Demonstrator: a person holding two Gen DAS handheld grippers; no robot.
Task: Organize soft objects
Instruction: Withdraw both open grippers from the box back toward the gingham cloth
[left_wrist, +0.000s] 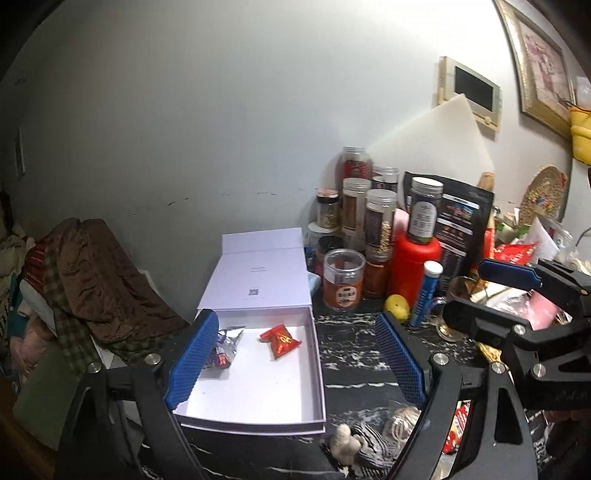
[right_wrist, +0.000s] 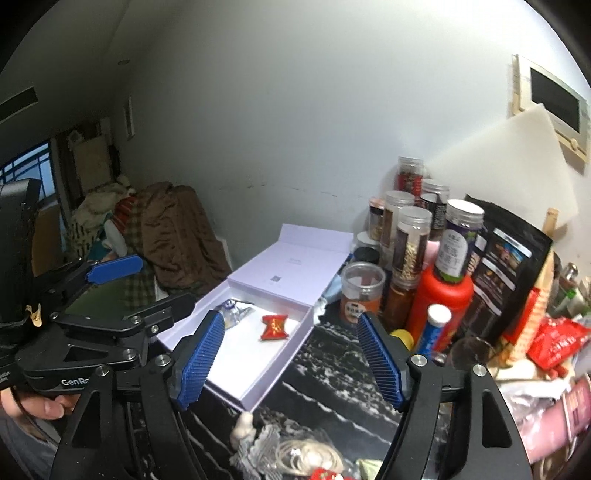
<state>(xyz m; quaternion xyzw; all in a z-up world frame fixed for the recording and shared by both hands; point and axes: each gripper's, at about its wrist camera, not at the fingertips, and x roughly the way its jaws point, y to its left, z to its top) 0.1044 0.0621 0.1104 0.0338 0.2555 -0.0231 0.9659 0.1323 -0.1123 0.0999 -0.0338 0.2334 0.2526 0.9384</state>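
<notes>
An open lilac box (left_wrist: 317, 373) (right_wrist: 258, 391) lies on the black marbled table. Inside it are a red snack packet (left_wrist: 280, 340) (right_wrist: 274, 326) and a silver packet (left_wrist: 226, 347) (right_wrist: 236, 310). My left gripper (left_wrist: 295, 362) is open and empty above the box's right side. My right gripper (right_wrist: 291, 358) is open and empty over the box's right edge. It also shows at the right in the left wrist view (left_wrist: 491, 295). A small plush with striped cloth (left_wrist: 358, 443) (right_wrist: 258, 439) lies on the table near the front, below both grippers.
Several jars (left_wrist: 343, 284), a red bottle (left_wrist: 413, 266), a blue tube (left_wrist: 424, 291), a yellow lemon-like object (left_wrist: 397, 307) and a black pouch (left_wrist: 461, 229) crowd the back right. Red packets (right_wrist: 557, 343) lie at the right. Piled clothes (left_wrist: 92, 277) sit left of the table.
</notes>
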